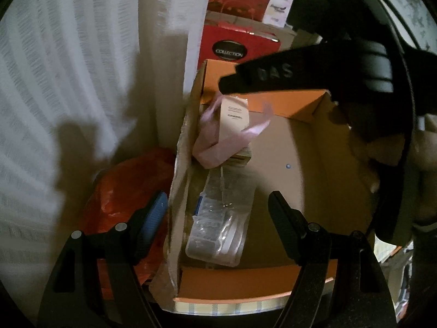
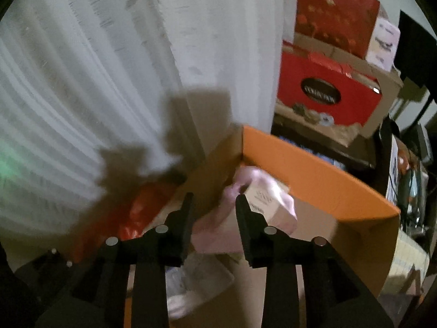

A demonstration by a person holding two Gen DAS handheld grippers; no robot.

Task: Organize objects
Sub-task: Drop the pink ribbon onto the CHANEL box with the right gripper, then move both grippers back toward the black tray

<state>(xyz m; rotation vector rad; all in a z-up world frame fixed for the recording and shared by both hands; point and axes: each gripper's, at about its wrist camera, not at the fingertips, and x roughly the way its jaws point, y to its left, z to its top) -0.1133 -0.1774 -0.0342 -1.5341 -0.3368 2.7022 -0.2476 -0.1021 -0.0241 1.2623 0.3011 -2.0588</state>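
Observation:
An open orange box (image 1: 273, 106) with brown cardboard inside fills the middle of the left wrist view. At its far left corner a small beige carton (image 1: 236, 114) stands on crumpled pink wrapping (image 1: 218, 147). A clear plastic packet (image 1: 218, 218) lies nearer along the left wall. My left gripper (image 1: 215, 207) is open and straddles that wall, touching nothing I can see. My right gripper (image 2: 214, 199) hangs open over the same corner, and the beige carton (image 2: 262, 196) lies just beyond its right fingertip, not between the pads. One of its black fingers (image 1: 273, 76) reaches in from the right.
A white curtain (image 1: 68, 82) hangs close on the left. A red-orange plastic bag (image 1: 117, 191) sits between the curtain and the box. Red gift bags and cartons (image 2: 327, 93) are stacked behind the box. A checked cloth (image 1: 218, 307) shows under its near edge.

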